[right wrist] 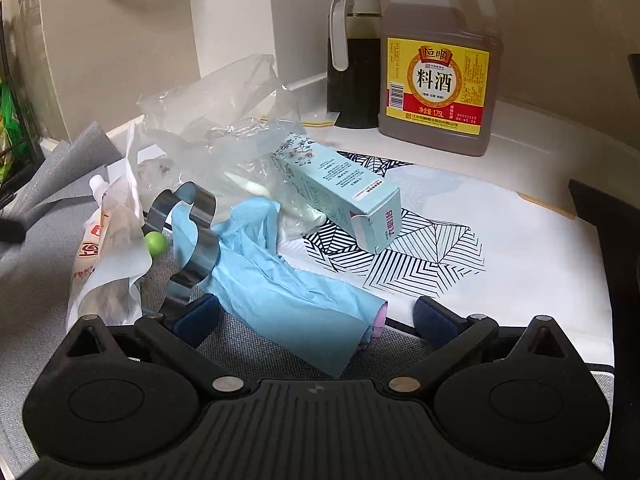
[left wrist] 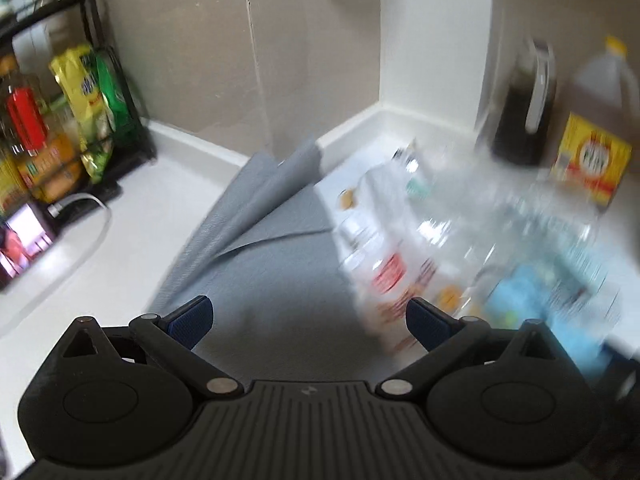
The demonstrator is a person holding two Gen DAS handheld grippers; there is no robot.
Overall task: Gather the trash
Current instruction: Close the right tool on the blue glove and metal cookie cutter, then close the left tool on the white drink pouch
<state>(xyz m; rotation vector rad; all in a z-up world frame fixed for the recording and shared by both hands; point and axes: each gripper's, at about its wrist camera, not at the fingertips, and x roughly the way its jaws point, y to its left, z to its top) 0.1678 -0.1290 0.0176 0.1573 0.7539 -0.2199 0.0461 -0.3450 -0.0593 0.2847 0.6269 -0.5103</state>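
Observation:
A heap of trash lies on the counter in the right wrist view: a crumpled clear plastic bag (right wrist: 224, 120), a light blue carton (right wrist: 340, 192), a blue glove (right wrist: 280, 280), a white printed pouch (right wrist: 104, 248), a metal ring mould (right wrist: 196, 240) and a small green ball (right wrist: 155, 243). My right gripper (right wrist: 316, 316) is open, its fingers either side of the glove's cuff. The left wrist view is blurred; it shows the clear bag (left wrist: 480, 216) and pouch (left wrist: 384, 272) to the right of my left gripper (left wrist: 308, 320), which stands open over the grey mat (left wrist: 272, 280) with nothing between its fingers.
A large cooking wine jug (right wrist: 440, 60) and a dark sauce bottle (right wrist: 354, 56) stand at the back by the wall. A white patterned cloth (right wrist: 500, 248) covers the right of the counter. A rack of snack packets and bottles (left wrist: 60, 120) stands at the left, a yellow box (left wrist: 592, 160) at the right.

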